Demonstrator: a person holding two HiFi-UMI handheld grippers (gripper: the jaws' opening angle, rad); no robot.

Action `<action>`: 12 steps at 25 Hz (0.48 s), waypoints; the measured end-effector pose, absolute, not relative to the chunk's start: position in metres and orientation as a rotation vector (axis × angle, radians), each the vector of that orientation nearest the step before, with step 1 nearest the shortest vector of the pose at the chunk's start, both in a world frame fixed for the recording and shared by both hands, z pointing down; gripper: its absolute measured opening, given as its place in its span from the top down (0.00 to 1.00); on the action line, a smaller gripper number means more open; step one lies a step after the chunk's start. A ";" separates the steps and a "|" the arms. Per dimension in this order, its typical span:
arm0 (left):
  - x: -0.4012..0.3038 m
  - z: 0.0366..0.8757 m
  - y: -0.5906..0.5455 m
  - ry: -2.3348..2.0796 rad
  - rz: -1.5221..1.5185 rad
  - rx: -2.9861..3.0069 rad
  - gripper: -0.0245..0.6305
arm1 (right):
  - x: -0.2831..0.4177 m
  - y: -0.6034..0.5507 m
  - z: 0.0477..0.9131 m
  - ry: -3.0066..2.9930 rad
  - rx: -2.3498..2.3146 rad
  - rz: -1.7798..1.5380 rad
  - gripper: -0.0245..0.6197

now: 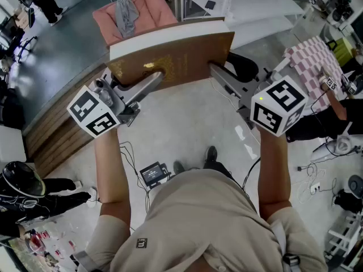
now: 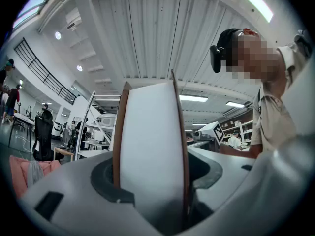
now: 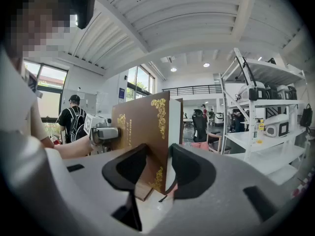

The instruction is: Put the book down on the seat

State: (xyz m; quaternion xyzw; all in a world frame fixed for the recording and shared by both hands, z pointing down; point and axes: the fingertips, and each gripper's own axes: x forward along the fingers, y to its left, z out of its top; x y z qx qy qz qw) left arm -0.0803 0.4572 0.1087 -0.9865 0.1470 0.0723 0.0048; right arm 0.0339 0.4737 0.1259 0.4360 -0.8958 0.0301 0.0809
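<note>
A thick brown book with gold ornament and white page edges is held in the air between both grippers, its cover facing me. My left gripper is shut on its left part; in the left gripper view the book's page block fills the gap between the jaws. My right gripper is shut on the right lower corner, where the book stands edge-on between the dark pads. Just beyond the book is the seat with a pink cushion and a grey cloth on it. The seat also shows low in the left gripper view.
A curved wooden platform edge runs along the left. On the pale floor lie cables and a black box. White shelving stands behind the seat, a pink checkered cloth and another person's arm at right, a helmet at left.
</note>
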 end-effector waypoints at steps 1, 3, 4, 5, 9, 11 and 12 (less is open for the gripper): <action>-0.081 0.108 0.457 0.460 0.227 -3.090 0.55 | 0.033 0.474 0.125 -2.678 1.304 0.089 0.72; -0.084 0.108 0.457 0.459 0.227 -3.089 0.55 | 0.030 0.474 0.125 -2.676 1.306 0.088 0.72; -0.086 0.107 0.457 0.457 0.228 -3.088 0.55 | 0.028 0.474 0.125 -2.675 1.308 0.086 0.72; -0.090 0.107 0.458 0.455 0.228 -3.087 0.55 | 0.025 0.474 0.125 -2.673 1.311 0.085 0.72; -0.103 0.111 0.456 0.446 0.226 -3.085 0.55 | 0.011 0.473 0.129 -2.663 1.320 0.086 0.72; -0.107 0.112 0.454 0.442 0.225 -3.084 0.55 | 0.008 0.471 0.131 -2.660 1.329 0.084 0.72; -0.108 0.112 0.452 0.440 0.224 -3.083 0.55 | 0.007 0.470 0.131 -2.657 1.333 0.087 0.72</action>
